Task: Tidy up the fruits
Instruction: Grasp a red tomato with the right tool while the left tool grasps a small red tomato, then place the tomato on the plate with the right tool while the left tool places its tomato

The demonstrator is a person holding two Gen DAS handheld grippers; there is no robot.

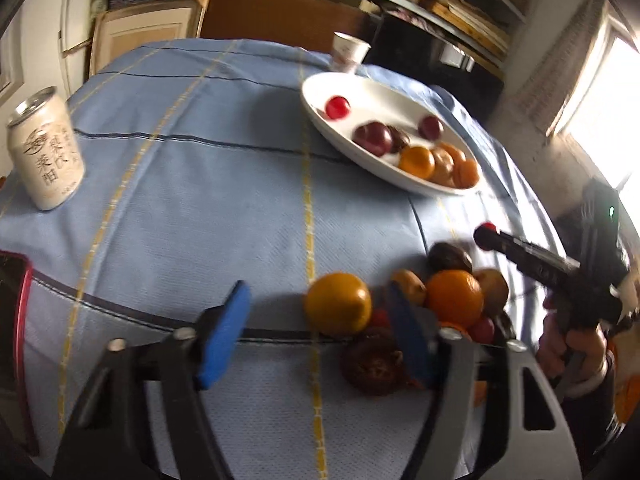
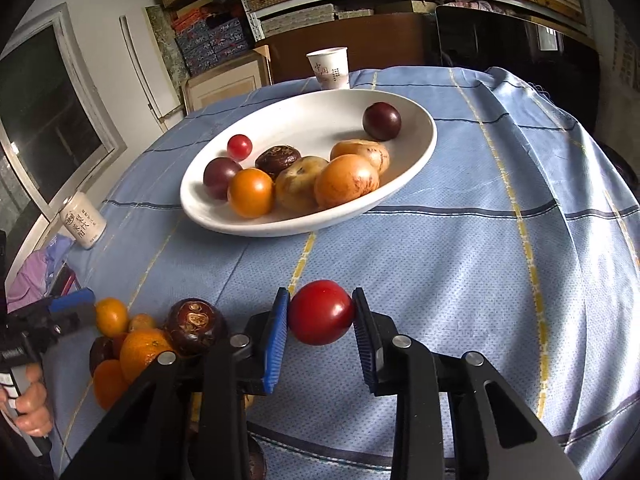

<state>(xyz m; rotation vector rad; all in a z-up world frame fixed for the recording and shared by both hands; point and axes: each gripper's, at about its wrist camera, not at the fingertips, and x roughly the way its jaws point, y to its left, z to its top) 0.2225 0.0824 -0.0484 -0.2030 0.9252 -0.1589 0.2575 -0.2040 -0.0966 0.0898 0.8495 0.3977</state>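
My right gripper is shut on a small red tomato, held just above the blue checked cloth in front of the white oval plate. The plate holds several fruits: oranges, dark plums, brown ones and a little red one. My left gripper is open, its blue pads on either side of a yellow-orange citrus without touching it. That citrus lies at the edge of a loose pile of oranges and dark fruits. In the left wrist view the right gripper shows beyond the pile.
A pale drink can stands at the table's left side and a paper cup stands behind the plate. A red-edged dark object lies near my left gripper. Shelves and boxes fill the background.
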